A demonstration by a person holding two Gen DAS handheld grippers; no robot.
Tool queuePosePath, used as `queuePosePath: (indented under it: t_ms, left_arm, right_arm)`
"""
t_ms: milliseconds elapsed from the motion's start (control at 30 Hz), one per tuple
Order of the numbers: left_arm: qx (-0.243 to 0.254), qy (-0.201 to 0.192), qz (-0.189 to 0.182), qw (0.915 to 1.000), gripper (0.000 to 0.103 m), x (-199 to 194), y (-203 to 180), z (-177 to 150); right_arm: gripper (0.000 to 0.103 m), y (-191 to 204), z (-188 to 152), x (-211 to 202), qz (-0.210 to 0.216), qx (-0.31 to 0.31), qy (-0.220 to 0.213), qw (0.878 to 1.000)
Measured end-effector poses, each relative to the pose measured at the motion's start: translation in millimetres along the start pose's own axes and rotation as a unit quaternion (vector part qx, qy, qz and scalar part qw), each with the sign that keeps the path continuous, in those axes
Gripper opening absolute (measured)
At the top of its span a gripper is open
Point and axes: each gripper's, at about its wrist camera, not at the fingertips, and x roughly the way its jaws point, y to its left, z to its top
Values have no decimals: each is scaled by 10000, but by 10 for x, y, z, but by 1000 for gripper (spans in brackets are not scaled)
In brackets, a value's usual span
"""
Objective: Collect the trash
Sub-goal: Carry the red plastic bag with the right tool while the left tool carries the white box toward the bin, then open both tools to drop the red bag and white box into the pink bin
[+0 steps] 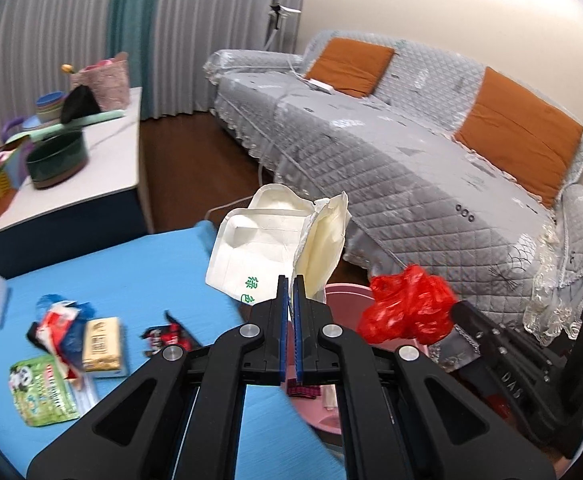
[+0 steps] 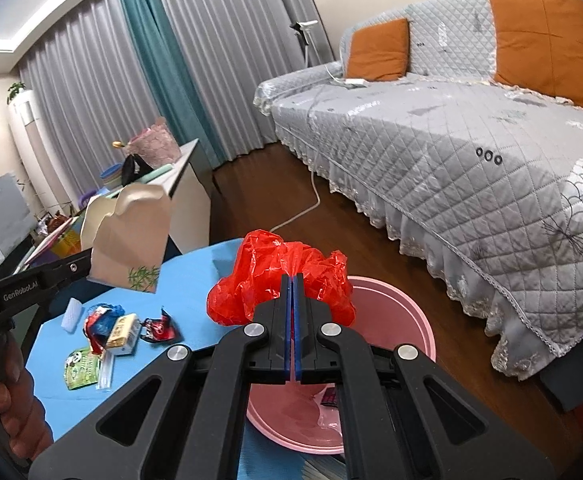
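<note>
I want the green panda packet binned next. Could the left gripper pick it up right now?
Probably not yet: the left gripper is shut on the white paper food box, so its fingers are occupied. The green panda packet lies uncovered on the blue table.

We see a crinkled, glossy red plastic bag beside a matt, creased paper food box. The pink bin looks like smooth plastic, the blue table cover matt, the sofa cover quilted cloth, the floor polished wood.
</note>
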Motion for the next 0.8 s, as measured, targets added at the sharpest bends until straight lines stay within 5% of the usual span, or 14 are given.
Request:
queuePosePath:
  t_ms: [667,767,800]
  left_arm:
    - [243,323,-501,9979,3,384,-360,-47]
    - [162,474,-670,9965,11,424,-330,-51]
    - [129,542,-750,9956,16,439,-315,-57]
  right_arm:
    - [2,-193,-91,257,-297,266,511,9979]
    - [10,-222,-116,309,-391,355,664,9964]
    - [22,-235,-116,309,-409,394,660,9962]
